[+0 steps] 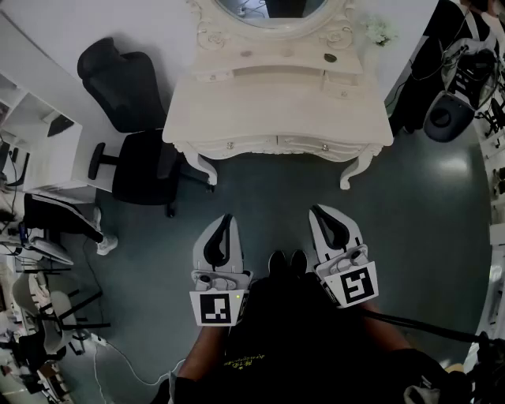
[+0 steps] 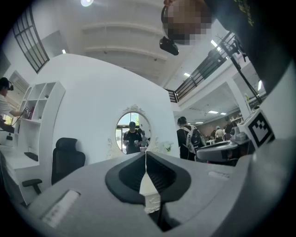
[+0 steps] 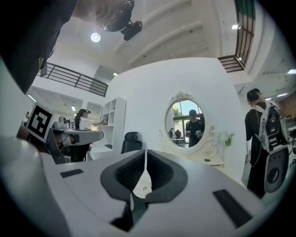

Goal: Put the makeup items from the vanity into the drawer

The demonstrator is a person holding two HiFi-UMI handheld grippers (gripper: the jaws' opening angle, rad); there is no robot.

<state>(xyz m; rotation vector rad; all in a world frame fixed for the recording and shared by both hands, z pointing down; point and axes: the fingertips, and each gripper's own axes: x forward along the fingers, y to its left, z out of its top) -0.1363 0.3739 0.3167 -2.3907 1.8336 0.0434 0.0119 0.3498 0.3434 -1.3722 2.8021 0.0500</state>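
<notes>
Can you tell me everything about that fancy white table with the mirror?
The vanity is creamy white, seemingly painted wood with curly carved trim. It stands upright on curved legs on the dark floor, its back against the white wall. An oval mirror rises behind a raised shelf with small drawers. Two wide front drawers with tiny knobs look shut. One small dark round thing lies on the shelf. A black chair stands close beside its left end in the head view.
</notes>
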